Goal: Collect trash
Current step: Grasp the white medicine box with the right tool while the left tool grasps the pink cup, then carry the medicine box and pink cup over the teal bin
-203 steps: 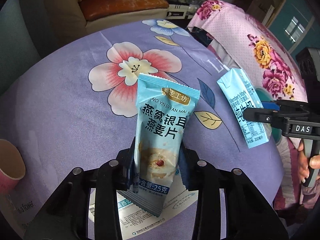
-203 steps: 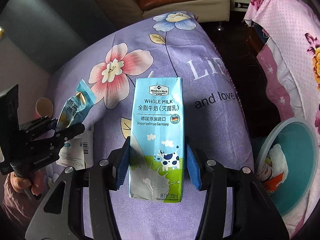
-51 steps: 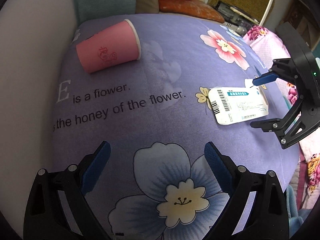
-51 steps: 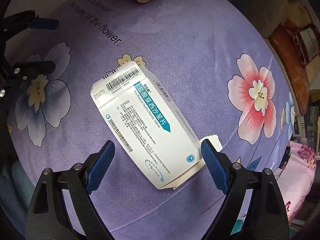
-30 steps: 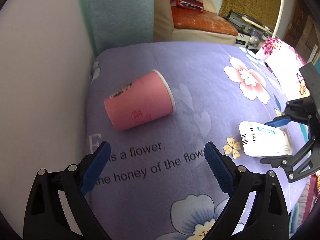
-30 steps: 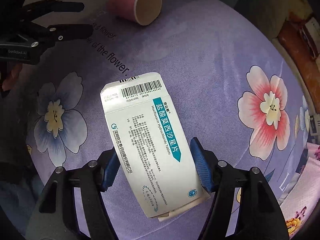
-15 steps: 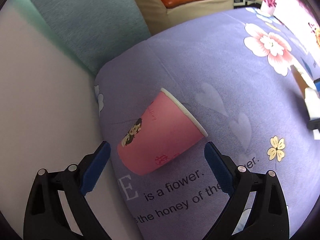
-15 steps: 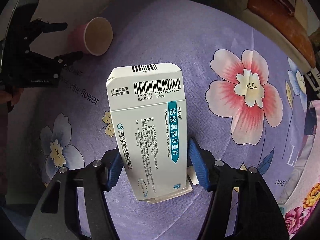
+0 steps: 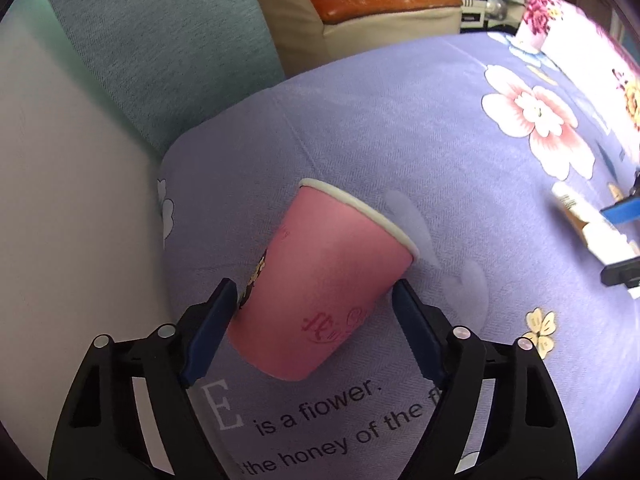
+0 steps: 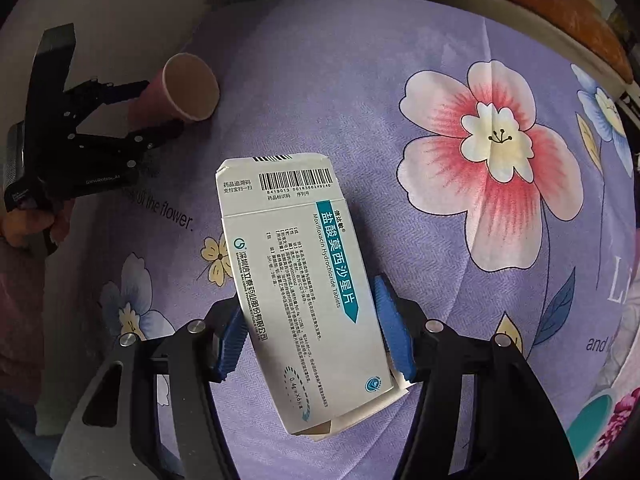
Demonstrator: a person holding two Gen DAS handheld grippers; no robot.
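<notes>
While the right claw [image 10: 310,324] is pinching the white medicine box [image 10: 298,280] above the purple floral table [image 10: 360,92], the pink paper cup [image 9: 324,284], lying sideways near the wall, is being straddled by the spread left claw [image 9: 316,312].

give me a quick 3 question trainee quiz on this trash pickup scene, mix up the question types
1. True or false: the pink paper cup stands upright on the purple cloth.
2. Multiple choice: what does the right claw hold? A) milk carton B) white medicine box C) snack packet
3. Fill in: the left claw has one finger on each side of the ____.

Key
1. False. The cup lies on its side, and the right wrist view shows its open mouth facing sideways.
2. B. The box is pinched between the blue pads.
3. Cup. The claw straddles the cup; the pictures do not settle whether the pads are pressing on it.
</notes>
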